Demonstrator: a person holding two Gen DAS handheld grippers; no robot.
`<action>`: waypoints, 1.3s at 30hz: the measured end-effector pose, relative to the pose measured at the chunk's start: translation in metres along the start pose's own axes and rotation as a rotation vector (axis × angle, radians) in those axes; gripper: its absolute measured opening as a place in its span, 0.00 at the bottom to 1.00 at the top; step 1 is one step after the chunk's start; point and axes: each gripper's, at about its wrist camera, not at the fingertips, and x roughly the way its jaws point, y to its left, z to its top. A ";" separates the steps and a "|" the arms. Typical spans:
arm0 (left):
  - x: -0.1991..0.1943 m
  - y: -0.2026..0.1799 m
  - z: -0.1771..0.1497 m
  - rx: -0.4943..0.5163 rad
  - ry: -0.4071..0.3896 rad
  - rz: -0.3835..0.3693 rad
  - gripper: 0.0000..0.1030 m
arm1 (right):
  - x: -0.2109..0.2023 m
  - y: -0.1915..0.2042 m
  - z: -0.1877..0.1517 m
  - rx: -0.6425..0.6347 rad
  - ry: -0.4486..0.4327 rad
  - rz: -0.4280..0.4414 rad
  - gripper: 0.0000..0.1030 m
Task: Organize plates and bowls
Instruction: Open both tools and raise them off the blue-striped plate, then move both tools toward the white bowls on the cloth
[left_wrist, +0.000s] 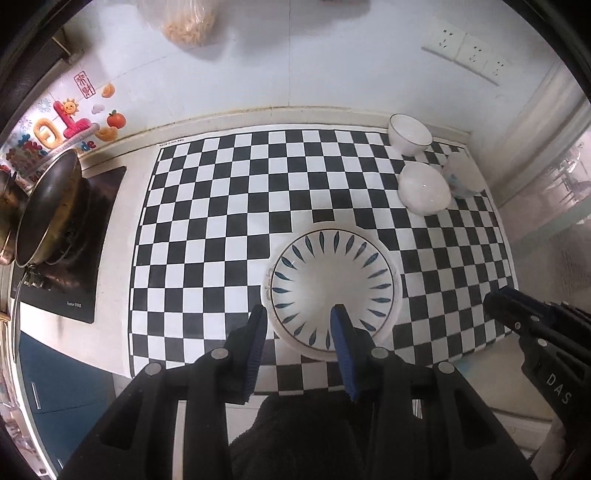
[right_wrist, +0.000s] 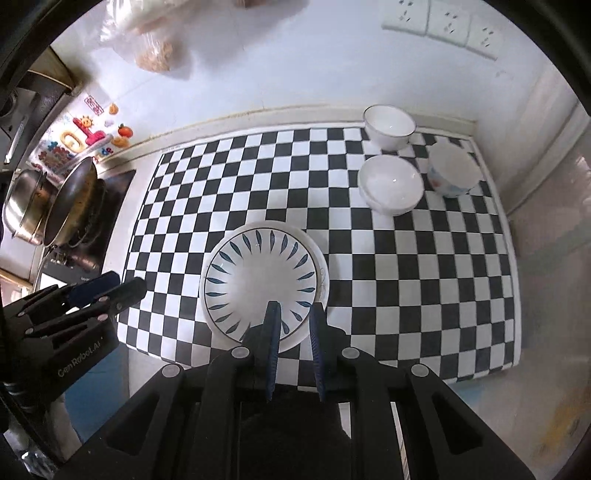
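Note:
A blue-leaf patterned plate (left_wrist: 334, 282) lies on top of a plain white plate (left_wrist: 390, 330) on the checkered mat (left_wrist: 207, 229). It also shows in the right wrist view (right_wrist: 262, 280). My left gripper (left_wrist: 299, 314) is open, its fingers astride the stack's near left rim. My right gripper (right_wrist: 295, 310) is open with a narrow gap, its fingers either side of the stack's near right rim. Three bowls stand at the far right: a rimmed white bowl (right_wrist: 389, 125), a low white bowl (right_wrist: 389, 184) and a flower-printed bowl (right_wrist: 452, 170).
A wok (left_wrist: 48, 210) and a steel pot (right_wrist: 22, 206) sit on a black cooktop (left_wrist: 74, 280) at the left. The wall (left_wrist: 295, 62) with sockets (left_wrist: 465, 48) runs behind the mat. The counter's front edge is just below the grippers.

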 end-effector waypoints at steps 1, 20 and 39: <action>-0.005 0.000 -0.003 0.004 -0.005 -0.005 0.32 | -0.005 0.000 -0.004 0.009 0.000 0.006 0.17; -0.050 0.006 -0.032 0.031 -0.121 -0.035 0.32 | -0.058 0.002 -0.047 0.096 -0.084 0.022 0.25; 0.147 -0.112 0.153 0.000 0.120 -0.177 0.44 | 0.107 -0.222 0.108 0.368 0.034 0.107 0.64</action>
